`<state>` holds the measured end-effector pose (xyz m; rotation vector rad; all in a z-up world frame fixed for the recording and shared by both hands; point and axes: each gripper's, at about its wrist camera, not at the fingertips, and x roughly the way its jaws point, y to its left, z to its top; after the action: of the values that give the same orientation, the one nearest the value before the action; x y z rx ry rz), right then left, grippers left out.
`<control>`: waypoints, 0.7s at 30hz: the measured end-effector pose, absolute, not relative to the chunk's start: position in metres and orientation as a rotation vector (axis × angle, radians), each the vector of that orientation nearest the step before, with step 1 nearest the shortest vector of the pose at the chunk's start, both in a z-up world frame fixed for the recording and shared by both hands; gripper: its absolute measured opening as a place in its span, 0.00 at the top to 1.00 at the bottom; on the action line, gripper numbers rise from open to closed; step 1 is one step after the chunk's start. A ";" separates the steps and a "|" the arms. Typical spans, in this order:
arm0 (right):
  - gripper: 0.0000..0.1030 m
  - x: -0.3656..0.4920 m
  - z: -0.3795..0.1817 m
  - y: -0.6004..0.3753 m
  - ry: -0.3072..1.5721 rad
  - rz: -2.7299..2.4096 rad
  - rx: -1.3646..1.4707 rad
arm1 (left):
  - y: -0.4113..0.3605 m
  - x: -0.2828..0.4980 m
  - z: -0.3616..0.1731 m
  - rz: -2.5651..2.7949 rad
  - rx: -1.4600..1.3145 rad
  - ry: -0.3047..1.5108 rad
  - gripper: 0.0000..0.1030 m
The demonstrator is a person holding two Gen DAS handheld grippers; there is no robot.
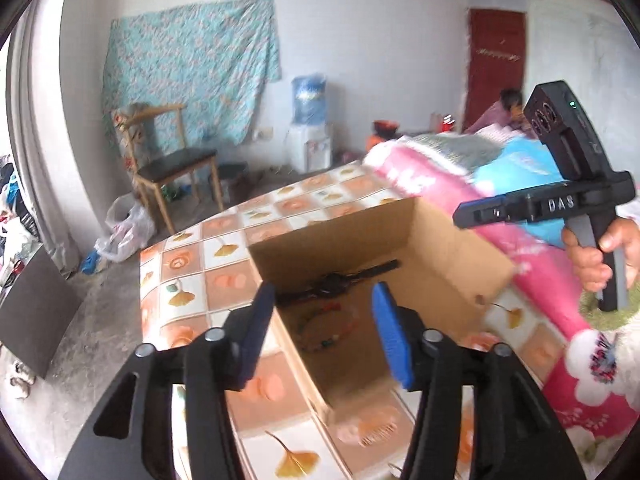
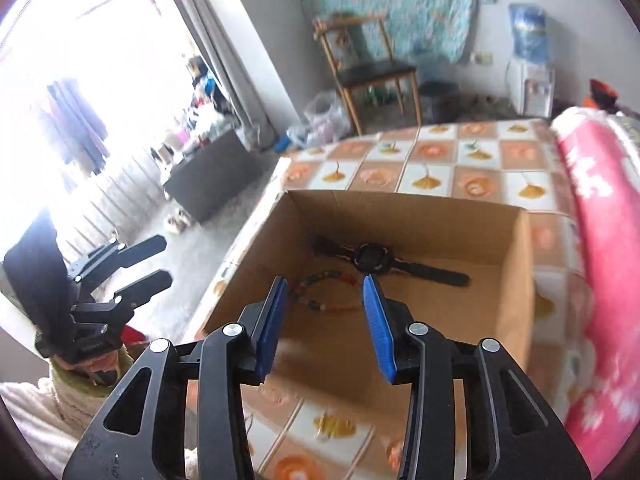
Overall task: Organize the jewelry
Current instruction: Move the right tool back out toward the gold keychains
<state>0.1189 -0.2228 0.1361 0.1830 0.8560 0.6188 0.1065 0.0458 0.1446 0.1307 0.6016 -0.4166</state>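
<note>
On the tile-patterned bedspread (image 2: pixel 432 168) an open cardboard box (image 2: pixel 420 208) already holds a black wristwatch (image 2: pixel 372 258) lying flat with its strap stretched out, and beside it a multicoloured bead bracelet (image 2: pixel 320 294) curled in a loop. Both pieces look stowed, so the step in hand seems to be finishing. Left gripper (image 1: pixel 324 328) and right gripper (image 2: pixel 324 320) hover above the box, jaws apart and empty; next they must fetch any remaining jewelry, though none shows outside.
</note>
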 end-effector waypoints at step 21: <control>0.73 0.033 -0.022 -0.245 1.122 0.300 0.404 | -0.029 0.057 -0.019 -0.520 0.069 0.949 0.40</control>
<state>0.0334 -0.2450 -0.0225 0.4042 1.1215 0.2996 0.0566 -0.0293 -0.0186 0.0694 0.9486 -0.5201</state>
